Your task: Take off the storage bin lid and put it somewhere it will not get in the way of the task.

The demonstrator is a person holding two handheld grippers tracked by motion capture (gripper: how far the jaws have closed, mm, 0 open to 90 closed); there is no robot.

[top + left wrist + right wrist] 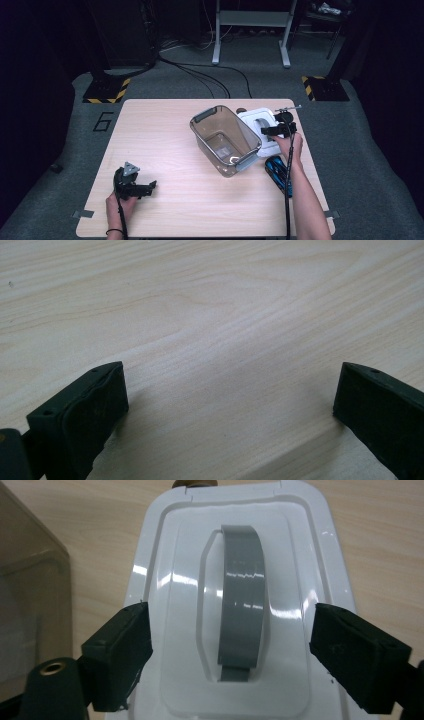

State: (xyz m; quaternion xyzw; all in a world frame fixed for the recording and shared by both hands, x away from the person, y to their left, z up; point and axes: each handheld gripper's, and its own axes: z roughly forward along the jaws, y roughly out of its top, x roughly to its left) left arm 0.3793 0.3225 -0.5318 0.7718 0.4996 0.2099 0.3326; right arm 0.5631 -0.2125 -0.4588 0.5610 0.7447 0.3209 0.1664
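1. Light wooden table [165, 150]: bears everything below, with grey carpet around it.
2. Clear plastic storage bin [225, 140], the landmark: stands open-topped and lidless right of the table's middle, grey handle clips at both short ends, turned at a slant to the table's edges.
3. White bin lid [257, 122] with a grey arched handle [242, 602]: lies flat on the table, touching or just beside the bin's right long wall; in the right gripper view the bin's smoky wall shows at the left edge.
4. Right gripper [275, 131]: hovers over the lid, just right of the bin, jaws spread wide on either side of the grey handle with clear gaps, pads pressing on nothing.
5. Left gripper [142, 189]: well apart from the bin, near the table's front-left part, resting low in the hand; jaws wide apart with bare wood grain between them in the left gripper view.
6. Blue and black object [278, 172]: lies near the bin's front-right corner, partly under the right forearm; too small to tell what it is.
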